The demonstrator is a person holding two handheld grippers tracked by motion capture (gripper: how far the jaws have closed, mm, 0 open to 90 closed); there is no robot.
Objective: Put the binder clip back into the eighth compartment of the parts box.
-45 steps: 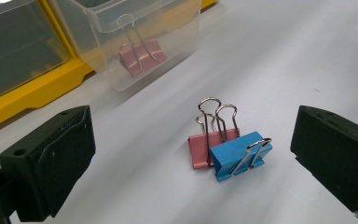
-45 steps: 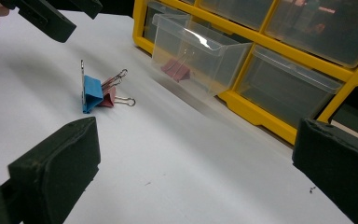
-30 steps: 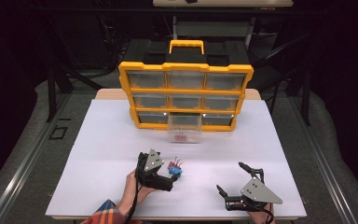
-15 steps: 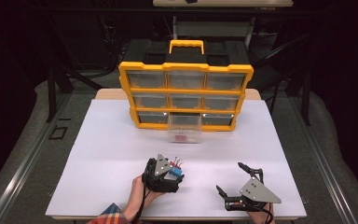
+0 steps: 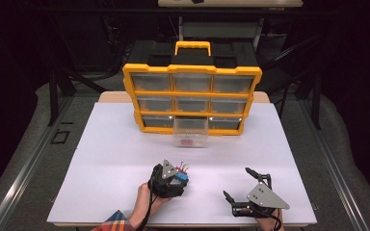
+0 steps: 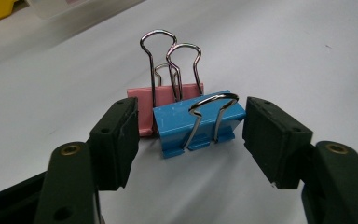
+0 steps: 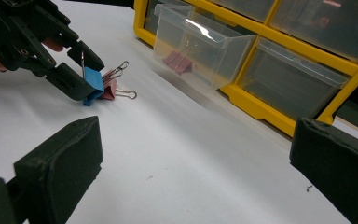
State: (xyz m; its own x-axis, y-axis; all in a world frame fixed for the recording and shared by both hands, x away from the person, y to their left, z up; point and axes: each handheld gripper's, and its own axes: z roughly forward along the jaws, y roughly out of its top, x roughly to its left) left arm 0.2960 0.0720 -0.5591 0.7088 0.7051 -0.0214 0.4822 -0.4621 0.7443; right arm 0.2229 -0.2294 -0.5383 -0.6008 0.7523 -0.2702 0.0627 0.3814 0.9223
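Left gripper view puts your left gripper (image 6: 191, 140) low over the white desk (image 6: 307, 56), its fingers (image 6: 116, 140) parted either side of a blue binder clip (image 6: 198, 123), not gripping it. A pink clip (image 6: 142, 109) touches it behind. Your right gripper (image 5: 243, 185) rests with fingers wide. Farther off, the yellow organizer (image 5: 192, 98) has one clear drawer (image 5: 191, 132) pulled out.

High view: above my side, facing forward and down over the bench (image 5: 106, 159). Left gripper view: low, close behind my fingers (image 6: 116, 140). Right gripper view: low, farther back. All share the blue clip (image 6: 198, 123).
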